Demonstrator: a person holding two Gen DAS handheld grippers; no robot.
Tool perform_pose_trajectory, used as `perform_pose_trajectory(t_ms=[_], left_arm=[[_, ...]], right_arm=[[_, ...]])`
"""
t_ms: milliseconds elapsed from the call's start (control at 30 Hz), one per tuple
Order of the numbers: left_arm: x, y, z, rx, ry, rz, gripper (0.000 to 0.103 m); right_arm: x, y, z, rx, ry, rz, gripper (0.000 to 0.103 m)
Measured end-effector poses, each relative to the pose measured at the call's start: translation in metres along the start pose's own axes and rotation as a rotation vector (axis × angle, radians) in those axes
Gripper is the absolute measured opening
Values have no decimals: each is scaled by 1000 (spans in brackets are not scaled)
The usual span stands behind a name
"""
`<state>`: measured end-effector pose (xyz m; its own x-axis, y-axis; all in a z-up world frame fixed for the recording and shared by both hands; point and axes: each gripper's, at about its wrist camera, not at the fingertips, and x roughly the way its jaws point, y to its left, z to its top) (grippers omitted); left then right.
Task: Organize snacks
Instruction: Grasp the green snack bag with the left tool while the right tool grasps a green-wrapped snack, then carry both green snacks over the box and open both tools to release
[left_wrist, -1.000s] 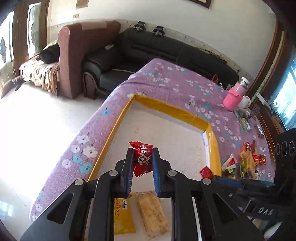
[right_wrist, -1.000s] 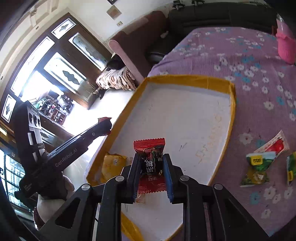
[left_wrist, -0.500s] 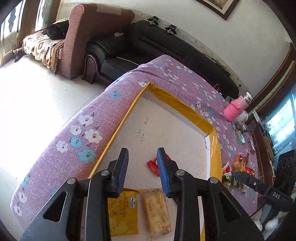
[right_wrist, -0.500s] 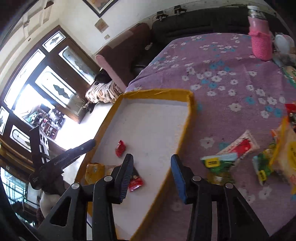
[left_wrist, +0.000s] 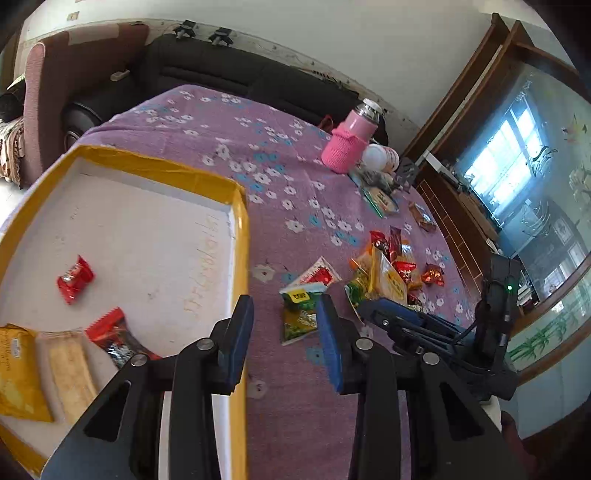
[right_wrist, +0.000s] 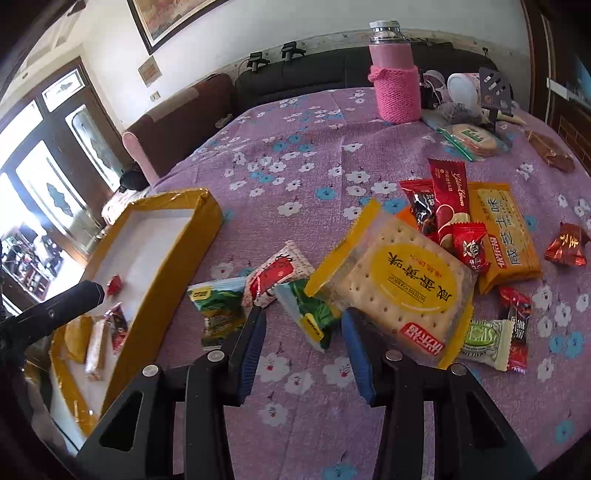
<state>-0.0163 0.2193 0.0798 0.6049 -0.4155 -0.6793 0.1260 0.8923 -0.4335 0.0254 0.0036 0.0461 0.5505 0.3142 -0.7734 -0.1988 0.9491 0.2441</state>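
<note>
Loose snacks lie in a heap on a purple flowered cloth (right_wrist: 303, 155), to the right of a yellow-rimmed tray (left_wrist: 242, 236). The biggest is a cracker pack (right_wrist: 397, 280) with a round yellow label, propped on its neighbours. Just left of it sit two green packets (right_wrist: 218, 306) (right_wrist: 308, 312) and a white-and-red packet (right_wrist: 277, 273). Behind it are red wrappers, an orange pack (right_wrist: 504, 236), and a lone red candy (right_wrist: 567, 245) off to the right.

The right gripper (right_wrist: 303, 343) hangs over the cloth with its blue-padded fingers spread wide, holding nothing; one green packet shows between the tips, and the cracker pack's corner is just beside the right finger. The left gripper (left_wrist: 284, 332) is equally wide open and empty, its left finger over the tray's right rim and its right finger over the cloth, with a green packet (left_wrist: 299, 314) showing in the gap.

Inside the white-floored tray: a small red candy (left_wrist: 75, 278) alone, and along the near side a red packet (left_wrist: 114, 338), a pale biscuit bar (left_wrist: 72, 371) and a yellow pack (left_wrist: 18, 376), close together. Much of the tray floor is bare.

Farther back on the cloth stands a pink-sleeved bottle (right_wrist: 395, 79) among small clutter. The cloth between tray and heap is open. A dark sofa (left_wrist: 236, 72) runs behind the table.
</note>
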Motion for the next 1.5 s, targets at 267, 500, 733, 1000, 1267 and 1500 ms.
perform_pose_trajectory(t_ms=[267,500,733,1000,1267,1500], left_arm=[[31,-21,-8,7,56,32,32],[52,-37,-10,52,100,72,32],[85,-48,-13,94,128,195,43],[99,-57,-19,179,125,289,28],[40,-62,-20,105,26,159,27],[-31,-12,-32,-49,-64,125,27]], right_arm=[[30,-4,10,93,5,-59,51],[25,-26,5,147,26,27,21],[-1,-46,-13,175,31,106,20],[-18,-50,-26,167,21,156,20],[-41,-31,-30,114,-2,233,16],[-59,13,-28,26,-12,307,15]])
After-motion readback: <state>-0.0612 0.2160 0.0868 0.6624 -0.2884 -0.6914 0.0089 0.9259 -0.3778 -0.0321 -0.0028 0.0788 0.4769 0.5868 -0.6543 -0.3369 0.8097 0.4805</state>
